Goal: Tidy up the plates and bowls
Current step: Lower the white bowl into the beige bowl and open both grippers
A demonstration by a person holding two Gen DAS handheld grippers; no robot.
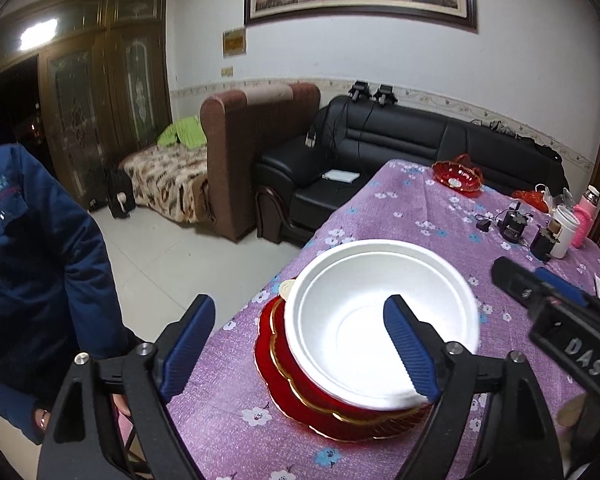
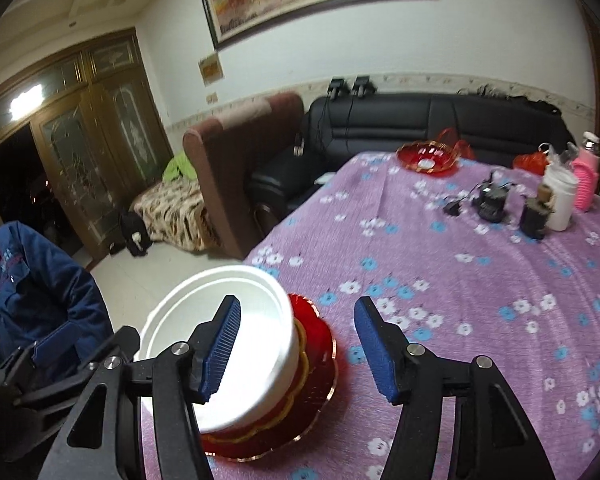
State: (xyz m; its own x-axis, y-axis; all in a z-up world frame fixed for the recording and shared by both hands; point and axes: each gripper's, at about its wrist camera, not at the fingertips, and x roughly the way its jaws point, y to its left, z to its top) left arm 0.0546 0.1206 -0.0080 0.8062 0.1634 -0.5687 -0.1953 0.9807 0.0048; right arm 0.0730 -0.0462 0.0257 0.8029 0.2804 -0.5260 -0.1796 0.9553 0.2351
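Evidently the stack is being consolidated at one corner of the worktop (image 1: 400,208): a white bowl (image 1: 380,320) sits on red plates (image 1: 300,392), largest lowest, presumably for stability. The bowl overhangs the plates on one side. The left gripper (image 1: 300,352) is spread wide and holds nothing; its right finger shows in front of the bowl's basin, its left one off the worktop edge. The right gripper (image 2: 300,352) is likewise wide and empty, the bowl behind its left finger. A red dish (image 2: 428,158) stands well beyond the bowl, unsorted.

left gripper (image 1: 304,354): black frame, silver screws | fingers (image 1: 410,350): ribbed blue pads | sleeve (image 1: 40,264): navy
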